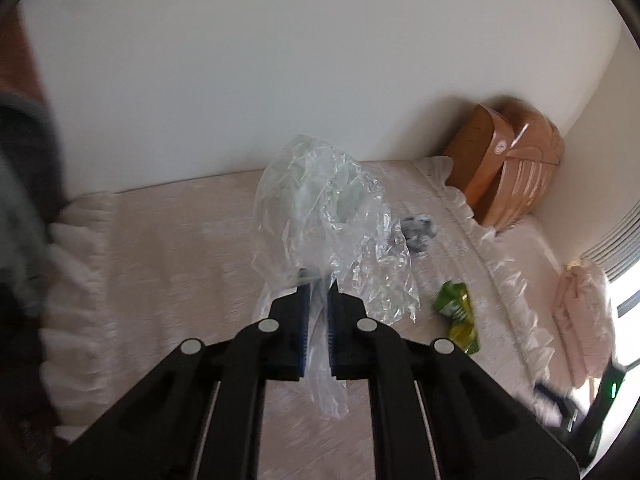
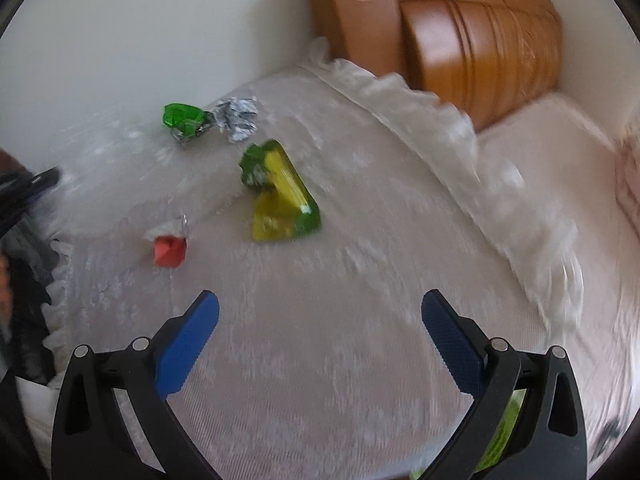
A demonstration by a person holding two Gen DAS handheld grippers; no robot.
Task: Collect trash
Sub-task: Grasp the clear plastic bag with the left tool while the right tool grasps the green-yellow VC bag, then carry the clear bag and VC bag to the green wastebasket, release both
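Observation:
My left gripper (image 1: 319, 286) is shut on a crumpled clear plastic bag (image 1: 332, 216), which it holds above the pale bed cover (image 1: 160, 240). Beyond the bag lie a grey crumpled wrapper (image 1: 418, 232) and a green-yellow snack packet (image 1: 456, 312). In the right wrist view my right gripper (image 2: 320, 312) stands wide open over the bed cover (image 2: 320, 360), nothing between its blue pads (image 2: 188, 344). Ahead of it lie the green-yellow snack packet (image 2: 280, 196), a red and white scrap (image 2: 170, 248), a green wrapper (image 2: 182, 118) and a crumpled silver-grey wrapper (image 2: 237, 118).
A brown padded headboard (image 2: 460, 36) stands against the white wall (image 1: 280, 60) at the bed's far corner. A frilled edge (image 2: 480, 152) of the cover runs across the bed. A pink pillow (image 1: 580, 312) lies at the right. Something green shows behind my right finger (image 2: 504, 432).

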